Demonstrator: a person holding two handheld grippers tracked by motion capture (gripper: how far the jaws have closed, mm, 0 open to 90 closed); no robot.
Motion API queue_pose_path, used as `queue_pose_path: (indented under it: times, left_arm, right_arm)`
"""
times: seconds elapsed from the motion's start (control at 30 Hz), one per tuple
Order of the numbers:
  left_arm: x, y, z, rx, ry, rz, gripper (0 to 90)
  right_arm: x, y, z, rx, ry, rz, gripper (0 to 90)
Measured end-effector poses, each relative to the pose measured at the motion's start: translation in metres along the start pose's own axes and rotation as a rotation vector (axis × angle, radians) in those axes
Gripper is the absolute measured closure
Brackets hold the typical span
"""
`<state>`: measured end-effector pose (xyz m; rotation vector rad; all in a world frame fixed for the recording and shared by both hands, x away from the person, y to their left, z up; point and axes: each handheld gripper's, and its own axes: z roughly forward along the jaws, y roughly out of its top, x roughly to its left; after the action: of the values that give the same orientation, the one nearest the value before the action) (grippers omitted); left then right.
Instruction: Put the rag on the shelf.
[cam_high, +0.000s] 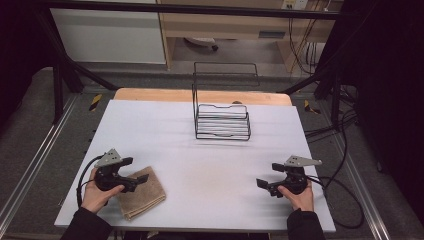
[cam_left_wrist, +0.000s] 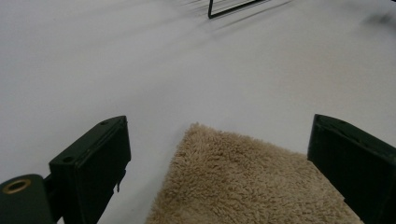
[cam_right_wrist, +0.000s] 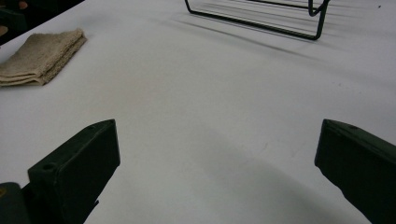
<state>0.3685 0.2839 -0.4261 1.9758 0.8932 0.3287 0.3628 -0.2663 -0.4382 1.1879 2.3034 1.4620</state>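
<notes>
A folded, fluffy beige terry towel (cam_left_wrist: 252, 182) lay flat on the smooth white surface (cam_high: 200, 165) between and just below the left gripper's (cam_high: 135, 170) spread, empty jaws, well apart from the right gripper's (cam_high: 267, 175) equally spread jaws.

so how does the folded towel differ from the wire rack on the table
The folded towel is tan, soft and fluffy; the wire rack is black, thin bare wire. The towel lies flat and low in stacked layers, while the rack stands tall with an upright back frame. The towel sits at the near left, right by the open jaws of the left gripper; the rack stands at the far middle, away from both grippers. Both rest on the white table, untouched.
</notes>
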Motion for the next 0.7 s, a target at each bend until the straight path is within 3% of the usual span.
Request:
queue_pose_path:
  times: [0.43, 0.7]
  left_arm:
    - [0.0007, 0.0037, -0.0006, 0.012, 0.016, -0.001, 6.7]
    - [0.0059, 0.0079, 0.0017, 0.038, 0.041, -0.031, 11.3]
  right_arm:
    - [0.0003, -0.0003, 0.0001, 0.006, -0.009, -0.003, 0.5]
    - [0.0006, -0.0008, 0.0016, 0.011, -0.015, -0.004, 0.5]
